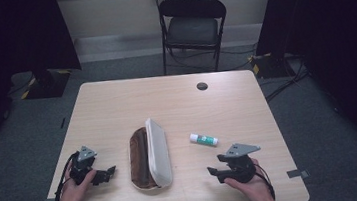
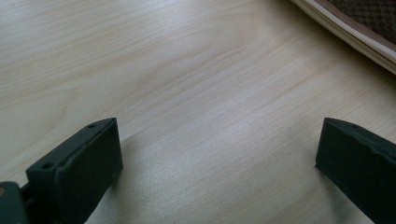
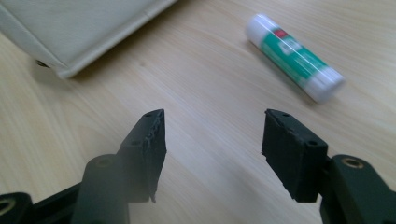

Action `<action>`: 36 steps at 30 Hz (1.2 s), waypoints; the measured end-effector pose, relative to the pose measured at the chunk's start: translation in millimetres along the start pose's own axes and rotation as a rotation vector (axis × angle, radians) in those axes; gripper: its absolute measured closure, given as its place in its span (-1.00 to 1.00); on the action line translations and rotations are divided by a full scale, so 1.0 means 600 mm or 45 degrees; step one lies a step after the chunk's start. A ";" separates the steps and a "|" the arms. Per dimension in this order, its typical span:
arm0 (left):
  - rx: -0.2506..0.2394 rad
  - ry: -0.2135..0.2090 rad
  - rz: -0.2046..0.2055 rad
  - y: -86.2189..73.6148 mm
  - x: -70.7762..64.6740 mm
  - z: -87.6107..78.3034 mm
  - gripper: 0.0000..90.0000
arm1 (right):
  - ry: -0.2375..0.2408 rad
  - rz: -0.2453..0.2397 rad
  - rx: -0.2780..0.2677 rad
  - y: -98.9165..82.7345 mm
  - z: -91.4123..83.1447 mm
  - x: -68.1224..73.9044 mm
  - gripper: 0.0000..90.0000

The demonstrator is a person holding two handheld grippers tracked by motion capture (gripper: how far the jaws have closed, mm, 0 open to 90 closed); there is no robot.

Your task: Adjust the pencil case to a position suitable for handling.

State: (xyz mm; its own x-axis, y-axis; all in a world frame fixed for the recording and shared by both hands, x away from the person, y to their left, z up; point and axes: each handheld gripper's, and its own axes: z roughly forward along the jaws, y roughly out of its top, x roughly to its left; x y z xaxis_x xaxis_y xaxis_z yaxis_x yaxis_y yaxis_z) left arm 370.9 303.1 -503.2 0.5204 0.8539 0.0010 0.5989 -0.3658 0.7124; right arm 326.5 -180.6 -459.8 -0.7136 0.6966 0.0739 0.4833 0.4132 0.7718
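Two grippers are held low over the table by a person's hands. The left gripper (image 1: 105, 175) is kept wide open; the right gripper (image 1: 213, 172) is seen part open, nothing gripped between its jaws.

An open brown-and-cream fabric pencil case (image 1: 149, 155) lies mid-table near the front edge of the light wooden table (image 1: 117, 107) (a white-and-green glue stick (image 1: 203, 139) just right).

The glue stick (image 1: 203, 139) was white with a green label; the case (image 1: 158, 153) cream outside, brown inside; the counter (image 1: 117, 107) pale wood-grained.
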 end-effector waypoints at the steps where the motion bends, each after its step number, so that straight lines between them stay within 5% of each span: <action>1: -0.003 0.000 -0.004 0.000 0.000 0.000 -1.00 | 0.000 0.000 0.000 0.000 0.000 0.000 -0.13; 9: -0.001 0.000 -0.002 0.000 0.000 0.000 -1.00 | 0.084 -0.054 -0.035 0.029 0.019 0.056 -0.54; 28: 0.000 0.000 0.000 0.000 0.000 0.000 -1.00 | 0.245 -0.160 -0.087 0.080 0.053 0.147 -0.62; 36: 0.000 0.000 -0.001 0.000 0.000 0.000 -1.00 | 0.266 -0.176 -0.105 0.092 0.063 0.173 -0.62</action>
State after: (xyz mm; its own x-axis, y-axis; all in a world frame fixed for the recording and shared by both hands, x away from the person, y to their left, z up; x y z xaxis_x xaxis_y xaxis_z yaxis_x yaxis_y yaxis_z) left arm 370.9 303.0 -503.2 0.5202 0.8541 0.0005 0.5990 -0.3653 0.7126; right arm 298.2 -63.4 -433.5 -0.8633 0.4973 0.0861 0.3369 0.4407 0.8321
